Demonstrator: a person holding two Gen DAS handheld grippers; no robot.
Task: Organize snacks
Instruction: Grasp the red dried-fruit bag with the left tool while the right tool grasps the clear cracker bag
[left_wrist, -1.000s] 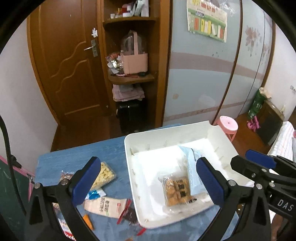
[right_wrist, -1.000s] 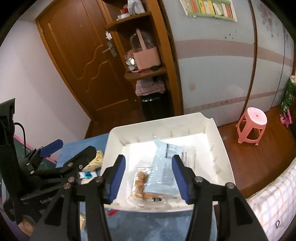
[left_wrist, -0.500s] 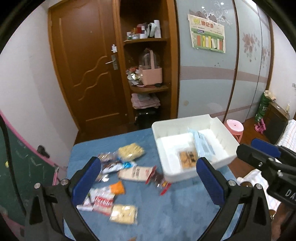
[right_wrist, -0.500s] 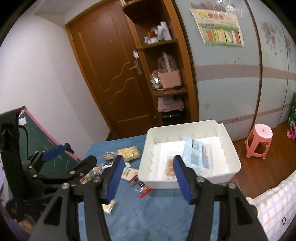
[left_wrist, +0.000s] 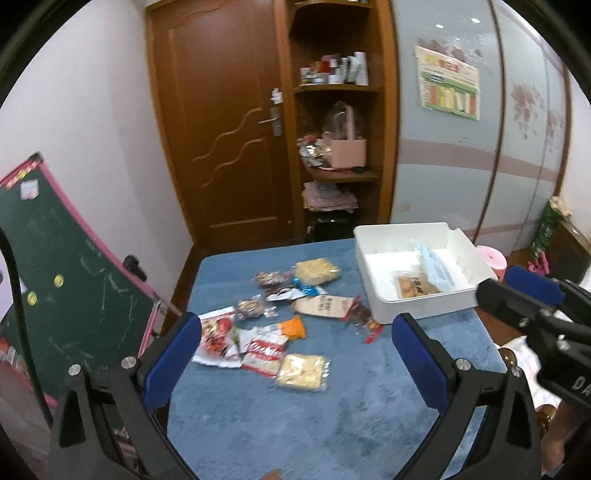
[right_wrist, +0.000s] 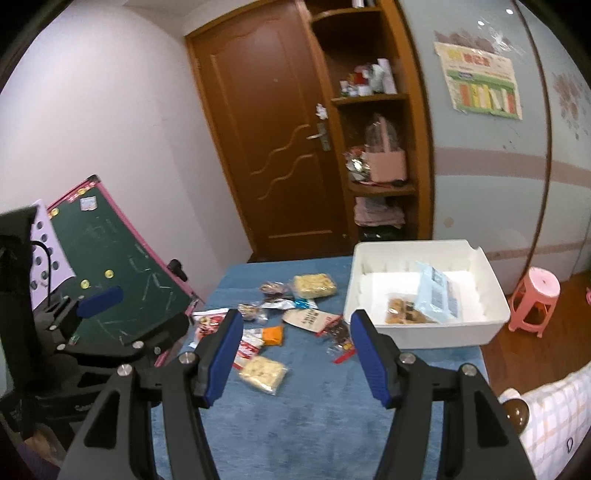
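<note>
Backing away from the white bin (left_wrist: 424, 308), both grippers (left_wrist: 295, 354) (right_wrist: 295, 354) are hanging released and empty; right jaws just opened more

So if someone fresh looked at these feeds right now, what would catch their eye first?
Probably the loose scatter of snack packets on the blue tablecloth, left of the white bin. Next, the bin itself at the table's far right corner, holding a light blue packet leaning over a packet of brown snacks. Both the left gripper and the right gripper hang open and empty in the foreground.
</note>
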